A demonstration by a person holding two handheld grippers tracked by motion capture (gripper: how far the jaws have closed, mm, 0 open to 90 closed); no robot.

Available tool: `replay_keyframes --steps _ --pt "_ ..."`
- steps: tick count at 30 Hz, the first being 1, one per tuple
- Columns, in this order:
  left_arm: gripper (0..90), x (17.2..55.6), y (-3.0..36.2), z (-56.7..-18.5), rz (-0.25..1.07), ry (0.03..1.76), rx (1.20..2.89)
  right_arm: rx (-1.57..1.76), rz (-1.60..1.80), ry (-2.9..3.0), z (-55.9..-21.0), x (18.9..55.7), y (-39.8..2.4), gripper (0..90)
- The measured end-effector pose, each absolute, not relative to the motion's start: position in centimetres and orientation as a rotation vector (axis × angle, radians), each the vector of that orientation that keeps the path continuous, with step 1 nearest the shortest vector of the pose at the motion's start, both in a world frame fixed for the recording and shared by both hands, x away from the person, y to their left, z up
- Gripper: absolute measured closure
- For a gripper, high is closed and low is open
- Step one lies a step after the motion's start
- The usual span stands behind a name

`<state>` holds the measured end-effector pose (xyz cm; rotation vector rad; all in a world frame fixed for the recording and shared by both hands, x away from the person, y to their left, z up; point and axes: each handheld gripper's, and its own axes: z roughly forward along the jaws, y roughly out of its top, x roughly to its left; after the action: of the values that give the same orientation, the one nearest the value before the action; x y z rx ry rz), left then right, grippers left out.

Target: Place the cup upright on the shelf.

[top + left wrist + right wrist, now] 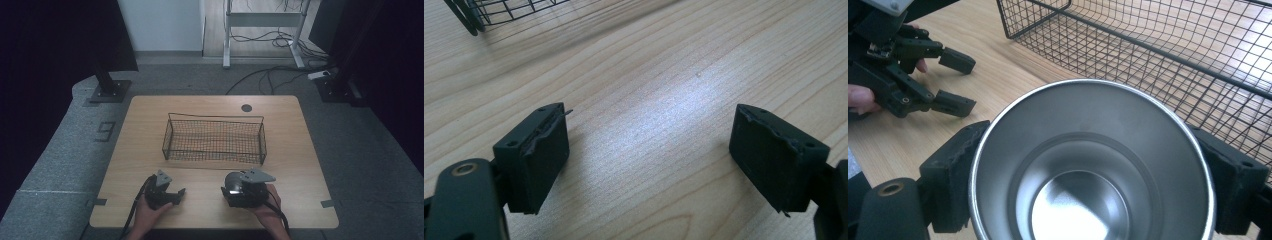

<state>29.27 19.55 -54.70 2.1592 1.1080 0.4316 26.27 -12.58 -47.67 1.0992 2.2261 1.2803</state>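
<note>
From the high view, a wire basket (214, 139) is seen standing at the centre of the wooden table (295, 150). The right gripper (234, 189) is held low over the near edge, at about five o'clock from the basket, and a dark round cup (233, 183) is carried between its jaws, apart from the basket wall. The left gripper (176, 196) is parked at about seven o'clock from the basket, resting in the hand on the tabletop with its jaws spread, probably kept out of the way while the other hand works.

In the left gripper view, the two black jaws are seen well apart with nothing between them, only bare table (664, 100) beneath. A corner of the basket (489, 12) shows at about eleven o'clock, well clear of the jaws.

In the right gripper view, a steel cup (1090, 170) is pinched across its rim by the right gripper's jaws, one pad at nine o'clock of the cup and the other at three o'clock. The cup's mouth is turned towards the camera, so it is judged to be lying on its side in the grip. The basket (1168, 55) rises just beyond the cup, at twelve to two o'clock, which suggests it is the place intended for the cup. The left gripper (955, 82) is seen at ten o'clock, spread and idle.
</note>
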Motion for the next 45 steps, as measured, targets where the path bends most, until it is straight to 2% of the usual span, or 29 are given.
replay_keyframes --steps 18,45 --pt "16.1 29.3 19.6 -54.7 0.433 1.107 2.162 1.097 1.332 2.182 -45.0 27.4 -13.9 13.4" --pt "16.1 29.3 19.6 -54.7 0.433 1.107 2.162 1.057 1.339 2.138 -41.8 29.0 -13.3 13.4"
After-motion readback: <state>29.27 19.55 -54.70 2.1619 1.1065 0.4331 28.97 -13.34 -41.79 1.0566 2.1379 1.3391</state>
